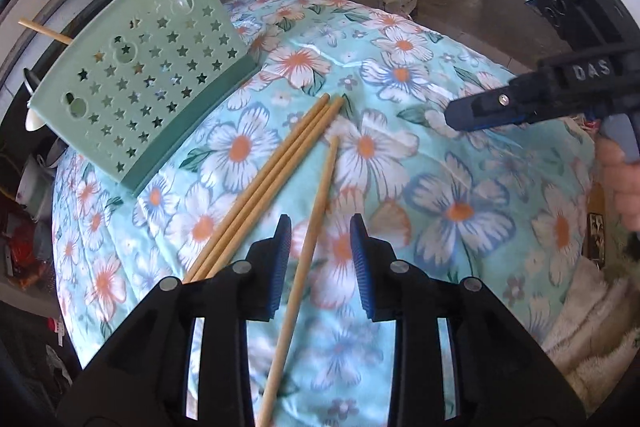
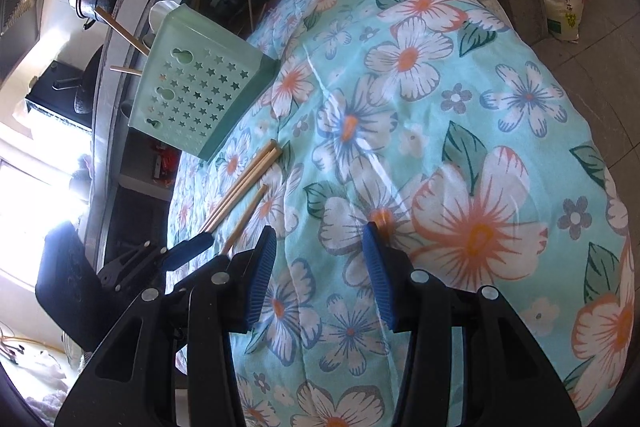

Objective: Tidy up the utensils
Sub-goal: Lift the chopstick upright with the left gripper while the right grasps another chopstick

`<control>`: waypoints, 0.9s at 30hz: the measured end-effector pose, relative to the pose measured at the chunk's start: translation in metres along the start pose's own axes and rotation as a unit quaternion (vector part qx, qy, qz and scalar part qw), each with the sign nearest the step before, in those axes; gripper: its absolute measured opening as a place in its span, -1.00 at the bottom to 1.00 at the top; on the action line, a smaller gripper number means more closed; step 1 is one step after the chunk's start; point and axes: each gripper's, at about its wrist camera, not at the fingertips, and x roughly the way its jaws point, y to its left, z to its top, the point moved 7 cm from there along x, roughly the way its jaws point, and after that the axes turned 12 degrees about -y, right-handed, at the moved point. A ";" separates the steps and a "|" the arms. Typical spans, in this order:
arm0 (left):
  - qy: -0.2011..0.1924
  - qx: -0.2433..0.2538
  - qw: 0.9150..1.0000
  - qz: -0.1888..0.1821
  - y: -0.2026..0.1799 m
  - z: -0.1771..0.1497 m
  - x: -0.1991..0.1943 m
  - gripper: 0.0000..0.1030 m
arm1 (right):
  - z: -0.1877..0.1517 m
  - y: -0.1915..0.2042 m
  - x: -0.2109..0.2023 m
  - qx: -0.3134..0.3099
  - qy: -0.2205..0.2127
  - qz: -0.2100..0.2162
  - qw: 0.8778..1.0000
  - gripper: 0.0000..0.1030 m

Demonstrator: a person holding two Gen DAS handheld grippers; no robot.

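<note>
The lone chopstick (image 1: 316,219) lies on the floral bench (image 1: 460,155), running lengthwise between the wide-open fingers of the left tool (image 1: 320,259), which is nearest. The right tool (image 2: 320,279), wide and empty, hovers well apart.

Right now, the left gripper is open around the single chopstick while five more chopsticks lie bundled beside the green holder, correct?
Not quite: the left wrist view shows three bundled chopsticks, not five. The left gripper is open around the single chopstick, beside the green holder.
</note>
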 end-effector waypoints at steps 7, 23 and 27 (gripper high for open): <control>0.016 -0.003 1.000 -0.002 -0.001 0.004 0.025 -0.64 | -0.001 -0.001 0.002 0.006 0.001 0.003 1.000 -0.13; -0.029 -0.052 0.998 0.027 0.014 0.017 -0.002 -0.90 | 0.000 -0.002 0.003 0.013 0.000 0.005 1.000 -0.13; -0.046 -0.068 0.996 0.033 0.021 0.021 -0.016 -0.90 | 0.000 0.000 0.004 0.012 0.000 0.004 1.000 -0.13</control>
